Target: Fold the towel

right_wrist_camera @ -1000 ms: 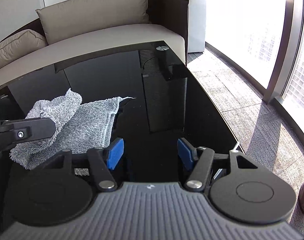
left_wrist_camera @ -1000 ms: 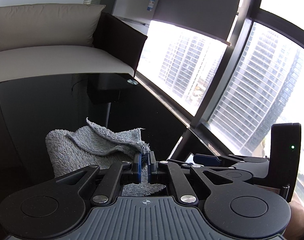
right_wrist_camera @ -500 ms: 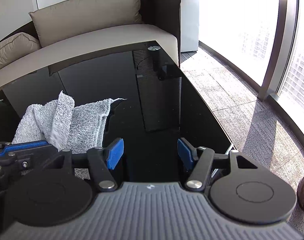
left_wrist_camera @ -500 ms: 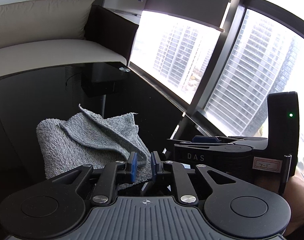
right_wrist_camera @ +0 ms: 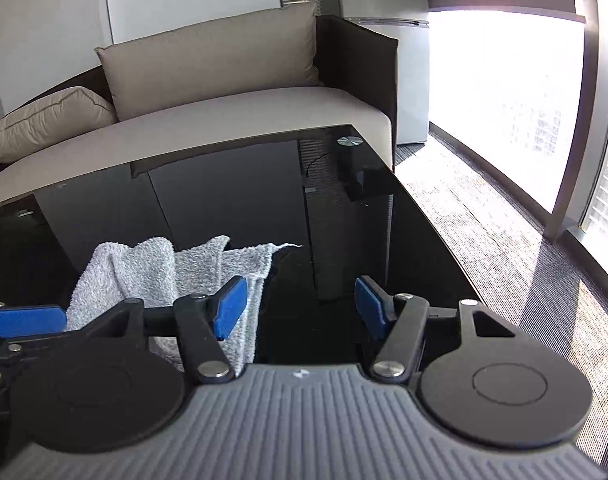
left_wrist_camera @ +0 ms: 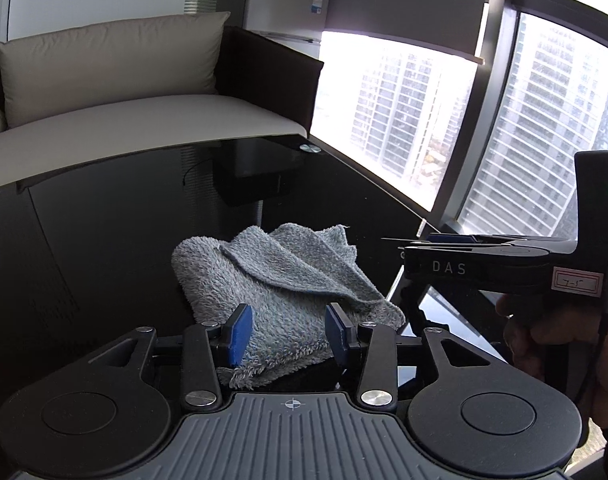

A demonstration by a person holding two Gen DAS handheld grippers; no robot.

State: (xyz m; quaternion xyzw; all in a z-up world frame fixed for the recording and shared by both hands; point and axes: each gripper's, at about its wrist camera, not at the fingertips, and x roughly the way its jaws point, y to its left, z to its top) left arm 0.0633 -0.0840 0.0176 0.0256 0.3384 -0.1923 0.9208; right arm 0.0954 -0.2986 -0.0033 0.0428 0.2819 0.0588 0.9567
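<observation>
Here our left hand-held gripper [left_wrist_camera: 288, 330] gaped over the rumpled towel [left_wrist_camera: 280, 280], while only the right view showed our right hand-held gripper [right_wrist_camera: 302, 306] spread above bare counter [right_wrist_camera: 344, 240].

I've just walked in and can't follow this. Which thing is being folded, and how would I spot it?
Find the glossy black table in front of the beige sofa. The towel lies rumpled on its near side. It's the only soft, fluffy grey thing there.

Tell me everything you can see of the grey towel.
The towel is grey, fluffy terry cloth, loosely bunched and partly folded, not flat: one layer lies diagonally over the rest with raised creases. It rests on the black glossy table. Its near edge lies between the open jaws of the left gripper, which do not pinch it. The right gripper is beside it, apart.
</observation>
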